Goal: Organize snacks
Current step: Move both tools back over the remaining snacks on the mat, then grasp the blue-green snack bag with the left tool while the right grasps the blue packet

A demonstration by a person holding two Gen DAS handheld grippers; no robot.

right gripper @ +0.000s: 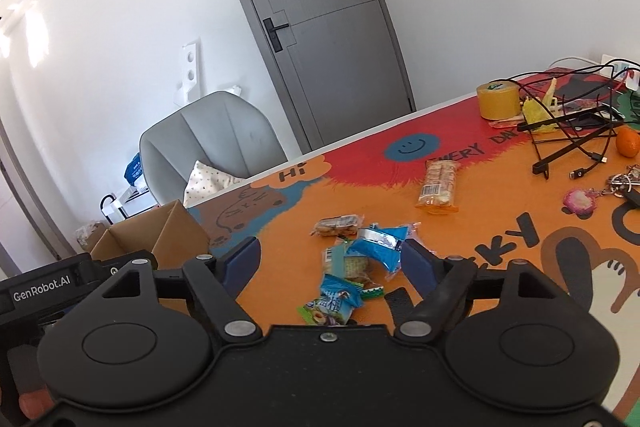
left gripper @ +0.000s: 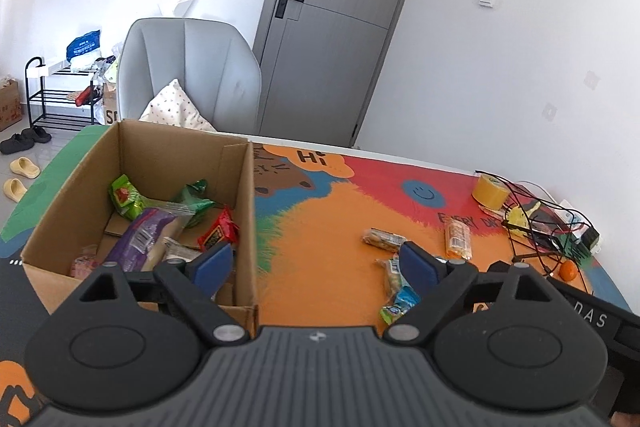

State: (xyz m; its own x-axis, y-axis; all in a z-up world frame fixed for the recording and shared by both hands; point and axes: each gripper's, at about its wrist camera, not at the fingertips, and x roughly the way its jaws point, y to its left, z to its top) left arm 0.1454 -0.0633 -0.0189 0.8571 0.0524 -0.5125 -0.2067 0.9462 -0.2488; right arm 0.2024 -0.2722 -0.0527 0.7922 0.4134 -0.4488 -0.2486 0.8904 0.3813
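An open cardboard box on the colourful mat holds several snacks, among them a green packet, a purple packet and a red packet. My left gripper is open and holds nothing; its left finger hangs over the box's near corner. Loose on the mat lie a nut bar, an orange cracker pack and a small heap of blue packets. My right gripper is open just above that heap, its pads clear of the packets. The box corner shows at left.
A yellow tape roll, tangled black cables, an orange fruit and keys with a pink charm crowd the mat's right end. Behind the table stand a grey chair, a grey door and a shoe rack.
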